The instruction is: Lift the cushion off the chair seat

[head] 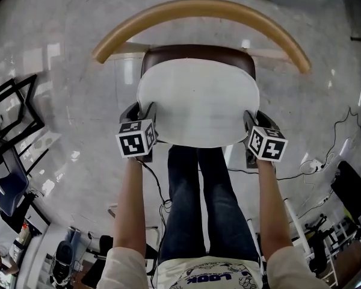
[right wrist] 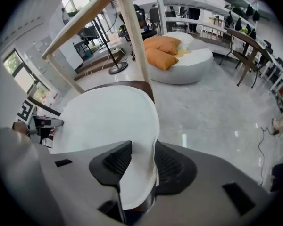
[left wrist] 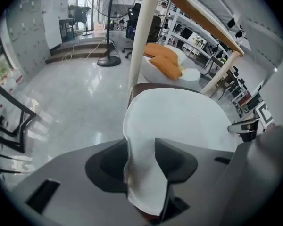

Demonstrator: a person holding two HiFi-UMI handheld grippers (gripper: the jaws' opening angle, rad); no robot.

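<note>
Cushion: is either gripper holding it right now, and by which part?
Both. The left gripper pinches the cushion at its left front edge, the right gripper at its right front edge.

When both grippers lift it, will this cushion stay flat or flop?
Likely soft: the edge of the cushion folds between the jaws of the left gripper and of the right gripper. It may sag in the middle when lifted, since it is pinched only at two side edges. Probably light, as it looks thin on the chair seat.
</note>
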